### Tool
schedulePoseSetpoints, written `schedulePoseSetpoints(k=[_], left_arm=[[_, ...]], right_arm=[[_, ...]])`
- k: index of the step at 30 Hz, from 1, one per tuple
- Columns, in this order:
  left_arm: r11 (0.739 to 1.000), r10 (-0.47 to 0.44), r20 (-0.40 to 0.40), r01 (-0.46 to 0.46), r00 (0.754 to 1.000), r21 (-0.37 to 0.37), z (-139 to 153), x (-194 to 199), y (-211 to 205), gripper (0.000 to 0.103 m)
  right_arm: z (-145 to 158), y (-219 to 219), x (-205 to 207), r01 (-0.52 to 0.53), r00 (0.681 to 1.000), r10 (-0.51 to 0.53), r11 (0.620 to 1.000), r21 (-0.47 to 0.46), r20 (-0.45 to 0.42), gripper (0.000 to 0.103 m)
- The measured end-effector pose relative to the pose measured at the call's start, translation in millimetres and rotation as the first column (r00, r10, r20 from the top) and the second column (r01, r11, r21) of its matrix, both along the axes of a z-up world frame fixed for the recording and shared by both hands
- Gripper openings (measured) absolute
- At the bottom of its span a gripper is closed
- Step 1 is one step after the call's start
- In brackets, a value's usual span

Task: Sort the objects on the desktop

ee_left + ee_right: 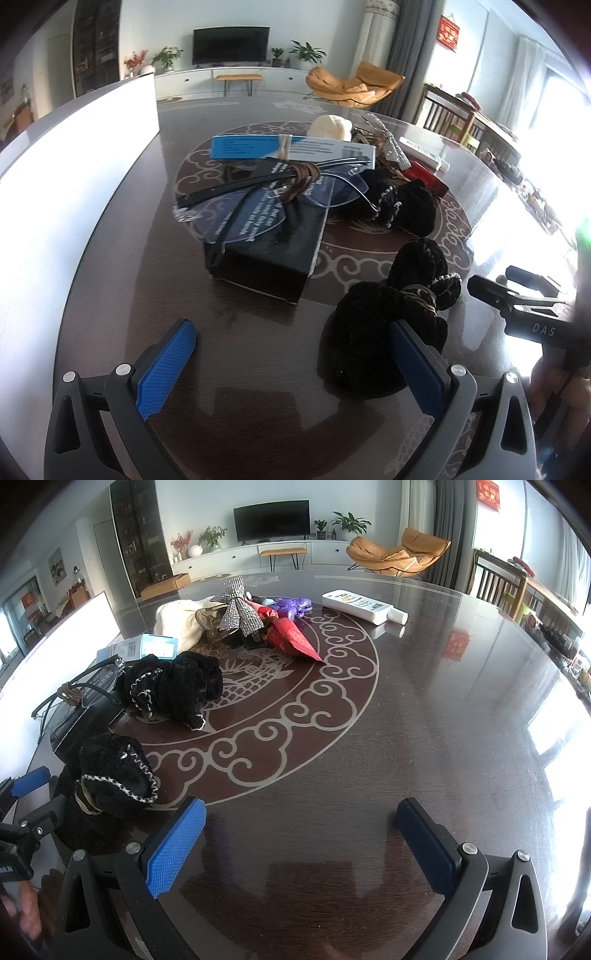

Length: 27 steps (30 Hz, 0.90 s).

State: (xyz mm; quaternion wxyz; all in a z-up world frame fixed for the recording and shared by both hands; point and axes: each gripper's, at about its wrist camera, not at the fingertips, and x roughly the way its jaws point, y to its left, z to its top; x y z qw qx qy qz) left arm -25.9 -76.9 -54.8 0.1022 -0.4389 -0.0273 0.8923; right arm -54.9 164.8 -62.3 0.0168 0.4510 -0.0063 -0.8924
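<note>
A black fuzzy hair bow (391, 314) lies on the dark table just ahead of my open left gripper (291, 354), beside its right finger; it also shows in the right wrist view (110, 786). A second black bow (406, 206) (173, 686) lies farther back. Clear glasses (266, 199) rest on a black box (269, 251). A blue-and-white box (291, 147) lies behind them. My right gripper (301, 834) is open and empty over bare table. A silver bow (238, 609), a red packet (291, 635), a purple toy (291, 607) and a white bottle (362, 607) lie at the back.
A white bin wall (74, 166) stands along the left. A cream cloth (177, 620) lies beside the silver bow. The right gripper's fingers (517, 295) show at the right edge of the left wrist view. The table's far rim (480, 598) curves at the back.
</note>
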Motion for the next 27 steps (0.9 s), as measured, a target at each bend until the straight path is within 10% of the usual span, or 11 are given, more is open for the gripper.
schedulePoseSetpoints(k=[27], left_arm=[[0.996, 0.06, -0.013, -0.06, 0.998, 0.059, 1, 32, -15, 0.103]], right_arm=[[0, 2, 1, -0.001, 1.0, 0.001, 1.0, -0.015, -0.005, 0.103]])
